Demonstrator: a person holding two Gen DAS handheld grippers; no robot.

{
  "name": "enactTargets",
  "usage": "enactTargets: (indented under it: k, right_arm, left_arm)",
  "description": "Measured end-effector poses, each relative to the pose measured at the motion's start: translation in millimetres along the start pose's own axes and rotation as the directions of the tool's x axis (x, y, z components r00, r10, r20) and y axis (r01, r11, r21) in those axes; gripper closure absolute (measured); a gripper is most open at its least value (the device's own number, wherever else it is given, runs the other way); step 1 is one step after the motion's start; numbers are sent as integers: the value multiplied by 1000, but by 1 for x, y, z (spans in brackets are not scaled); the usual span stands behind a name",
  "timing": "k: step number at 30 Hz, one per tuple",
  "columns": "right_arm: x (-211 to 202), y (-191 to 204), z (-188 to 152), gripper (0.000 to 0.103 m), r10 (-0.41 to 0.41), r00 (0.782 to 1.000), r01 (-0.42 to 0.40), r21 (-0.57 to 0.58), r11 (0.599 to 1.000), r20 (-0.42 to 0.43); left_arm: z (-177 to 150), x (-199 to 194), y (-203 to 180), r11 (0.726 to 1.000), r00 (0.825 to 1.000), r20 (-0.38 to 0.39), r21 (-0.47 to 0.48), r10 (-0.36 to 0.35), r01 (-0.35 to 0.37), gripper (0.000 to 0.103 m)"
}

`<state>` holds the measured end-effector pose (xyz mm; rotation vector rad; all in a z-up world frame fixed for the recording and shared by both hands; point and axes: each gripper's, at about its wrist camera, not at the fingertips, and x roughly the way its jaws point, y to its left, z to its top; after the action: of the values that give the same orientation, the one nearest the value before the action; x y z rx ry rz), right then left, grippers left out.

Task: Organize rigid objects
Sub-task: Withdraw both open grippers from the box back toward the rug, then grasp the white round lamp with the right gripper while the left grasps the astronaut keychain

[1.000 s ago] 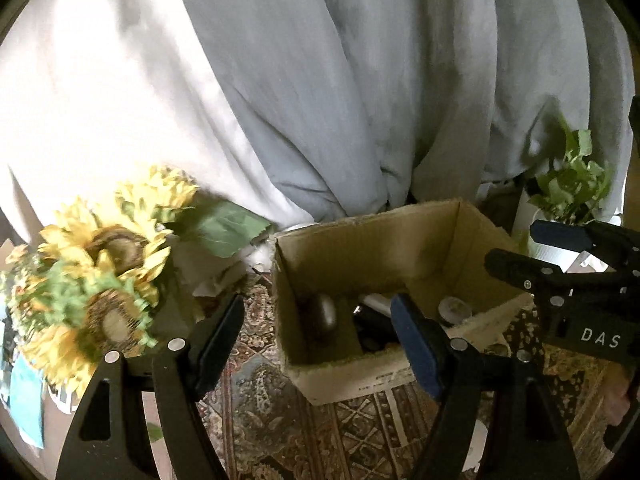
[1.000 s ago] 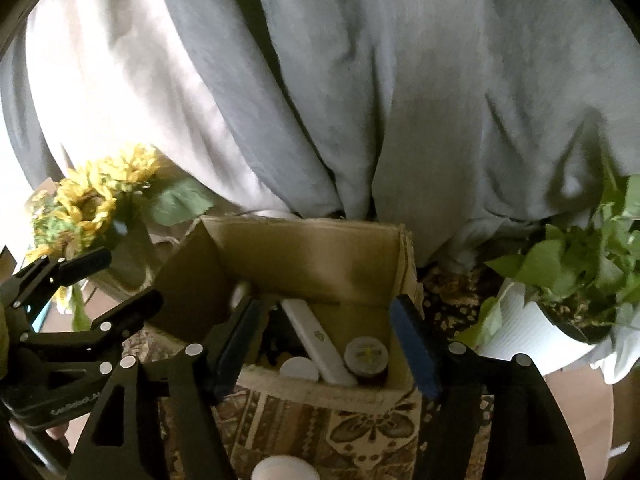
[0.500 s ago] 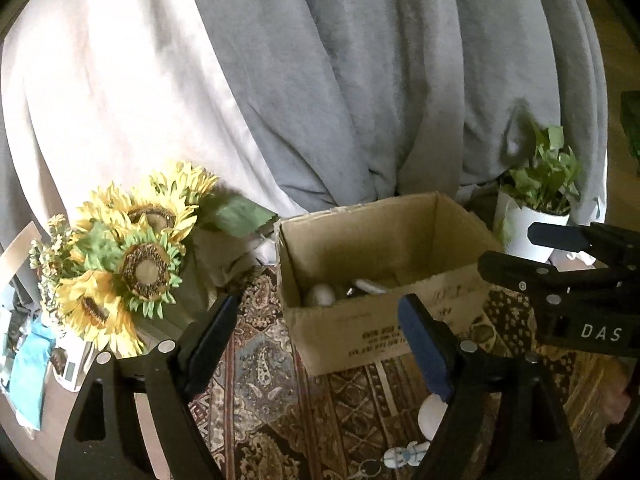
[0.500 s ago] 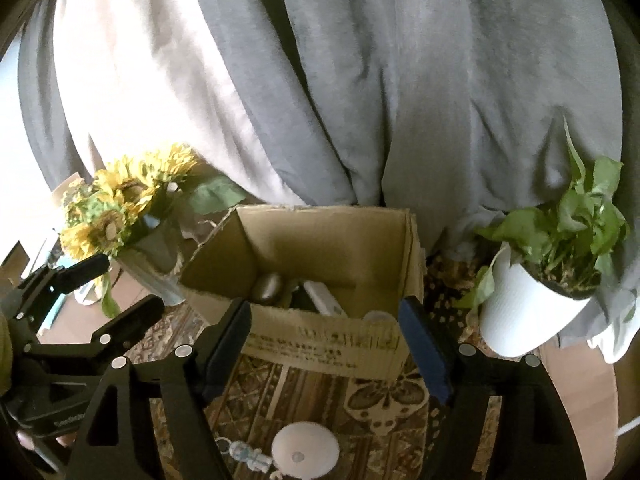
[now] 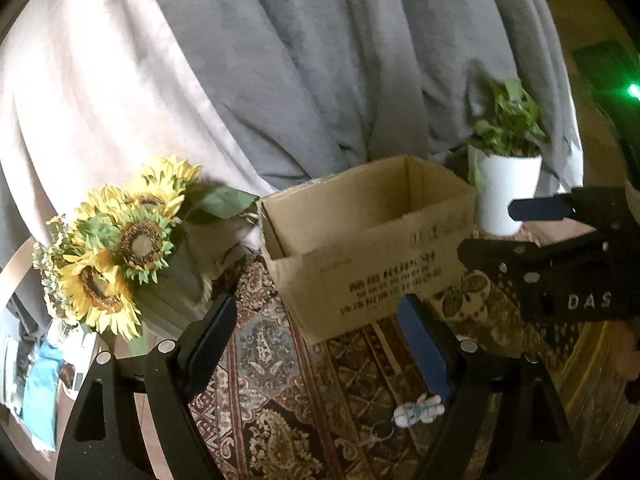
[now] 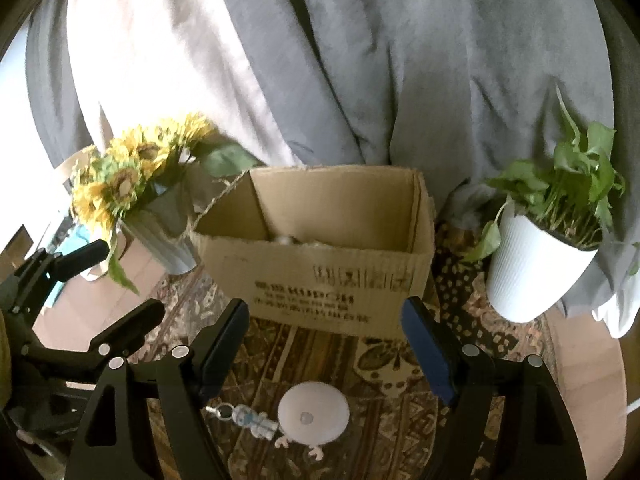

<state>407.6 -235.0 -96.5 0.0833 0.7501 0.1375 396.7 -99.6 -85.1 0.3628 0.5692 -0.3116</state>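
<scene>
An open cardboard box (image 5: 372,248) stands on a patterned cloth (image 5: 280,360); it also shows in the right wrist view (image 6: 320,264), with something pale just visible inside. A round white disc (image 6: 313,413) and a small astronaut keychain (image 6: 250,423) lie on the cloth in front of the box. The keychain also shows in the left wrist view (image 5: 418,410). My left gripper (image 5: 320,344) is open and empty, short of the box. My right gripper (image 6: 326,344) is open and empty above the disc. The right gripper also shows at the right of the left wrist view (image 5: 552,232).
A vase of sunflowers (image 5: 120,248) stands left of the box, also in the right wrist view (image 6: 132,184). A white potted plant (image 6: 536,264) stands to its right. Grey curtains (image 6: 360,60) hang behind. Papers (image 5: 36,392) lie at far left.
Both grippers have pulled back and lowered from over the box. The box's contents have dropped out of sight behind its front wall. The disc and keychain have come into view.
</scene>
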Motion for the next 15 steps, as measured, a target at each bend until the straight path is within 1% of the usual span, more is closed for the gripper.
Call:
enactTargets:
  k: [4, 9, 13, 15]
  right_arm:
    - [3, 6, -10, 24, 0, 1000, 0, 2, 1000, -22]
    - [3, 12, -24, 24, -20, 999, 20, 11, 1000, -28]
    - [3, 18, -37, 24, -34, 999, 34, 17, 999, -33]
    - [4, 20, -44, 24, -46, 998, 47, 19, 999, -36]
  left_arm:
    - [-11, 1, -3, 999, 1000, -15, 39, -16, 16, 20]
    - [-25, 2, -5, 994, 998, -31, 91, -57, 59, 20]
    - [-35, 5, -10, 980, 994, -45, 171, -99, 106, 20]
    - [-39, 8, -13, 967, 991, -54, 219, -124, 133, 20]
